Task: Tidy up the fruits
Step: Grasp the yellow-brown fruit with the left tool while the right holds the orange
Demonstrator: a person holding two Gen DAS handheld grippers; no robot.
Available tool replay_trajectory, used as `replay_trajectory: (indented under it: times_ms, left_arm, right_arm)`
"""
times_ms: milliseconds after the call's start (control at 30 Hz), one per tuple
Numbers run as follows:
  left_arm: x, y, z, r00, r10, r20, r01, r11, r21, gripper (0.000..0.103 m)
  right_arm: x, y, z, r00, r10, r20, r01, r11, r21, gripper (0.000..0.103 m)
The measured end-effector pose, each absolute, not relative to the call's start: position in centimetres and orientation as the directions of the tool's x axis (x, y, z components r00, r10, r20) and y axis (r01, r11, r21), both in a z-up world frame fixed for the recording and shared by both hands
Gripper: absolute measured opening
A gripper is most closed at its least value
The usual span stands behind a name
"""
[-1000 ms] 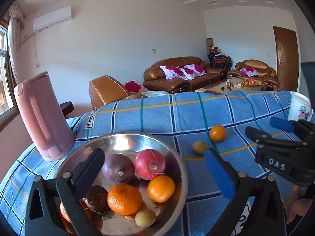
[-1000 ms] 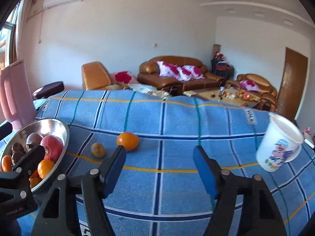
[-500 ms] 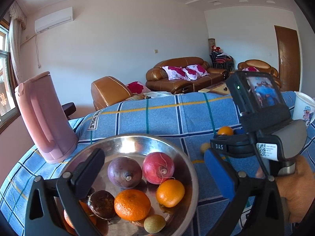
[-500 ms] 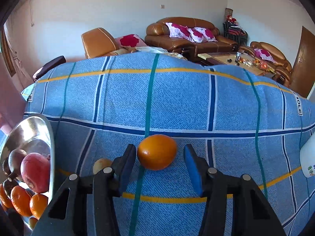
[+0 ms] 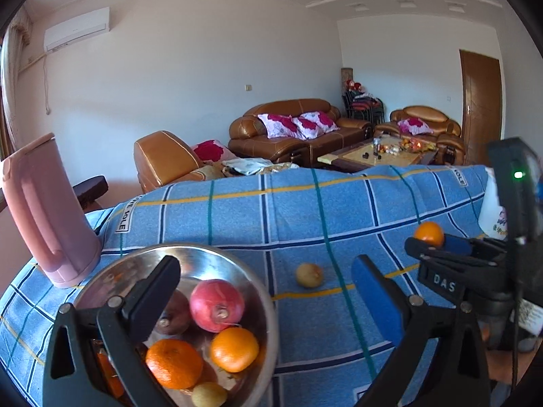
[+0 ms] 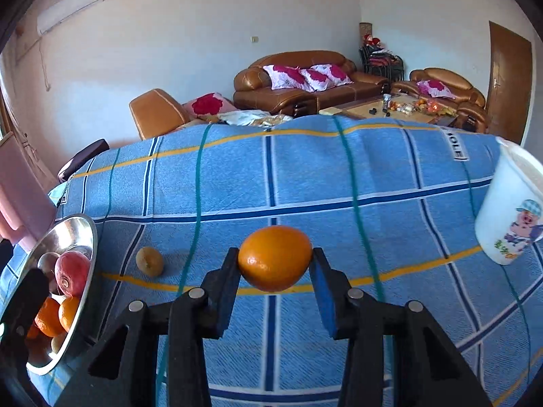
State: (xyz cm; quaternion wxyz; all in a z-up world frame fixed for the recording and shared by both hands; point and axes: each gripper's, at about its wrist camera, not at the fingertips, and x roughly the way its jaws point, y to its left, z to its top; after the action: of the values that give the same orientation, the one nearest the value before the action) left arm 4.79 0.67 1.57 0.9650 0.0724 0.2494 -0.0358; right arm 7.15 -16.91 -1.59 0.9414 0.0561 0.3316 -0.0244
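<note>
The orange [image 6: 275, 258] sits pinched between the jaws of the right gripper [image 6: 275, 264], one black pad against its left side and the blue pad against its right. It hangs above the blue checked cloth [image 6: 305, 176] that covers the surface, over the yellow stripe; whether it touches the cloth cannot be told. In the left wrist view the same orange [image 5: 429, 233] shows at the far right, at the tip of the right gripper [image 5: 437, 242].

Left of the orange a small yellowish fruit [image 6: 149, 261] lies alone on the cloth, apart from everything else. Farther left stands a steel bowl [image 6: 73, 227], its rim near the cloth's left edge. In it lie a red apple [image 5: 216, 305], a dark purple fruit [image 5: 174, 315] partly behind the left gripper's finger, two oranges [image 5: 234, 349] side by side at the near side, and a small yellowish fruit [image 5: 208, 394] at the nearest edge.

The left gripper [image 5: 264, 291] hovers over the bowl's near right part with its jaws spread wide and nothing between them; its black finger [image 5: 149, 291] hangs over the bowl and its blue finger [image 5: 376, 295] over bare cloth.

A pink jug [image 5: 47, 213] stands upright on the far left of the surface, just beyond the bowl. A white cup [image 6: 512, 210] with a cartoon pig stands at the right edge. Beyond the surface are brown leather sofas [image 6: 305, 78] with pink flowered cushions.
</note>
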Motion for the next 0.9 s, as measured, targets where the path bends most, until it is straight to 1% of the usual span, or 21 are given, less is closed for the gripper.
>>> replay_trajectory:
  times_ms: [33,67,133,233,367,500,600,667,700,833,900]
  left_arm:
    - [5.7,-0.6,1.2,0.857,-0.020,-0.515,0.109,0.984,0.144,0.101]
    - [6.5,-1.7,0.8,0.840,-0.008,-0.543,0.111,0.981,0.158,0.096]
    - [8.0,-3.5,-0.2,0.804,0.000,-0.594,0.116,0.981,0.157,0.088]
    - [9.8,-4.9,-1.5,0.759,0.021,-0.650,0.096,0.985,0.144,0.088]
    - [11.1,-5.7,-2.6,0.734,0.054,-0.677,0.076,0.984,0.161,0.088]
    - [12.5,-5.4,-3.0,0.701,0.034,-0.713,0.063,0.992,0.108,0.088]
    - [13.3,-5.3,-3.8,0.653,0.005,-0.757,0.065,0.996,0.063,0.084]
    - [13.7,-5.3,-4.5,0.622,-0.011,-0.783,0.070,0.997,0.042,0.077]
    - [13.8,-5.4,-4.6,0.621,-0.005,-0.784,0.069,0.996,0.049,0.076]
    - [13.6,-5.7,-4.6,0.619,-0.013,-0.786,0.079,0.996,0.046,0.076]
    - [13.6,-5.9,-4.6,0.622,-0.014,-0.783,0.084,0.995,0.049,0.074]
  right_arm:
    - [6.6,-17.6,-1.4,0.787,-0.018,-0.616,0.097,0.991,0.095,0.043]
    - [6.2,-18.3,-1.4,0.792,-0.025,-0.610,0.111,0.988,0.104,0.043]
    - [5.6,-19.9,-1.3,0.796,-0.022,-0.605,0.136,0.980,0.144,0.044]
    - [5.6,-21.4,-1.6,0.793,0.004,-0.610,0.150,0.968,0.202,0.044]
    - [6.3,-21.4,-1.9,0.786,0.030,-0.617,0.137,0.966,0.220,0.044]
    - [6.5,-21.0,-2.0,0.785,0.036,-0.618,0.127,0.968,0.218,0.044]
    - [6.4,-21.4,-2.1,0.784,0.039,-0.619,0.132,0.965,0.228,0.044]
    - [6.5,-21.5,-2.1,0.784,0.039,-0.620,0.132,0.965,0.227,0.044]
    - [6.5,-21.6,-2.1,0.784,0.038,-0.620,0.131,0.965,0.226,0.044]
    - [6.4,-21.5,-2.1,0.788,0.032,-0.615,0.131,0.967,0.218,0.044]
    - [6.3,-21.5,-2.1,0.788,0.030,-0.614,0.133,0.967,0.218,0.044]
